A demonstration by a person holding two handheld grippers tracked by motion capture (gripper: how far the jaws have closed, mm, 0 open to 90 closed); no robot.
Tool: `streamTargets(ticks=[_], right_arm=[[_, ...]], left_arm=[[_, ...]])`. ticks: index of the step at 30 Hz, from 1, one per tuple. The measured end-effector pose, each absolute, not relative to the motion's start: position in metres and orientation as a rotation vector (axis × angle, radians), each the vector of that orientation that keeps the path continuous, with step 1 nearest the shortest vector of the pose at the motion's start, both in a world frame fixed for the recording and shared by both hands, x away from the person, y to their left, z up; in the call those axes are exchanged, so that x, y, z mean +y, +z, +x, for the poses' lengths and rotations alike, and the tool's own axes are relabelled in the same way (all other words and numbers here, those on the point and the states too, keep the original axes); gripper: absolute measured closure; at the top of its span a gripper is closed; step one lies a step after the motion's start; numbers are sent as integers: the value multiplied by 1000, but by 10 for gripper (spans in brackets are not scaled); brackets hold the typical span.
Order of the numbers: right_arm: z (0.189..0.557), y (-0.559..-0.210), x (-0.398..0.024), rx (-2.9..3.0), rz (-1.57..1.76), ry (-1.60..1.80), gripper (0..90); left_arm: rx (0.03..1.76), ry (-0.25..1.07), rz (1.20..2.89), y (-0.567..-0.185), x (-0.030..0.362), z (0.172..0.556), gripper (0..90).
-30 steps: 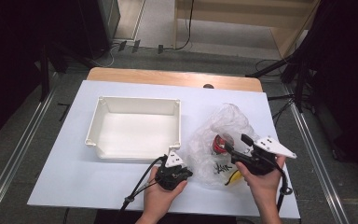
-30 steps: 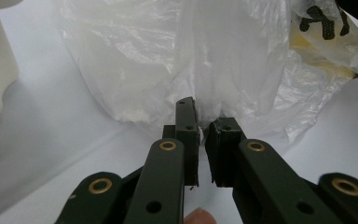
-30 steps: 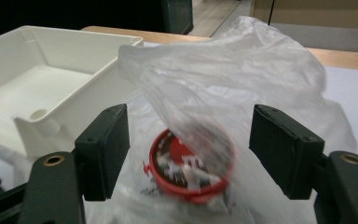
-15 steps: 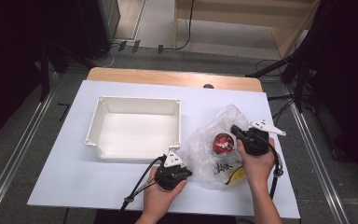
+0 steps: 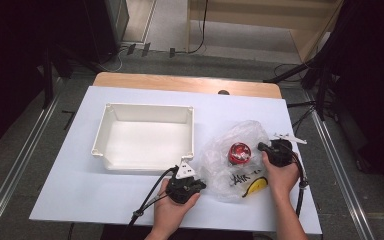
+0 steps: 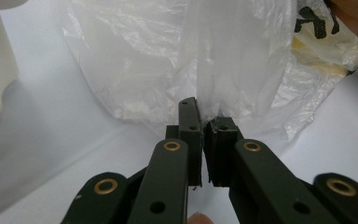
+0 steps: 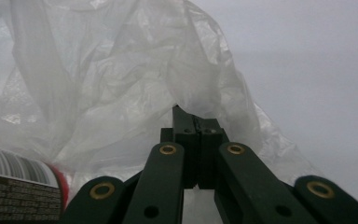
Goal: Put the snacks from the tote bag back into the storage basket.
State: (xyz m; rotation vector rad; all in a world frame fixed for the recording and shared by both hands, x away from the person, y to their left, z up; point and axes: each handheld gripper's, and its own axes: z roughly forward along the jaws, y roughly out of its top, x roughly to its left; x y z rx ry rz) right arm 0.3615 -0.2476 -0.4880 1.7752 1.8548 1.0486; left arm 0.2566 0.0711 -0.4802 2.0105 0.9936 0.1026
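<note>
Looking down from the high view, you see the plastic bag (image 5: pixel 232 160) right of the white tray (image 5: pixel 145 137), your left gripper (image 5: pixel 200 184) at its near-left edge, your right gripper (image 5: pixel 261 146) at its right. Left gripper view: jaws clamp bag film (image 6: pixel 200 70). Right gripper view: jaws, just closed, pinch the bag (image 7: pixel 121 79) beside a red can (image 7: pixel 21 186).

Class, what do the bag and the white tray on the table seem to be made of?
Bag: thin clear plastic film, glossy, judging by its crinkles and the red can showing through. White tray: probably moulded rigid plastic, smooth with a slight sheen, with rounded corners.
</note>
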Motion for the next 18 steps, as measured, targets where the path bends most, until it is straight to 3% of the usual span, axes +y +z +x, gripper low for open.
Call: streamTargets(ticks=[2,4,6,18], right_arm=[[362,-487,-249,1858,1773,1051,854],[361,-486,-248,1854,1747,1027,696],[359,-484,-247,1875,1720,1007,600],[322,-431,-256,1765,1612,1281,493]], left_arm=[[995,102,2010,-480,71,257,870],[993,104,2007,-480,71,256,869],[992,106,2006,-480,71,256,869],[995,106,2014,-480,70,256,862]])
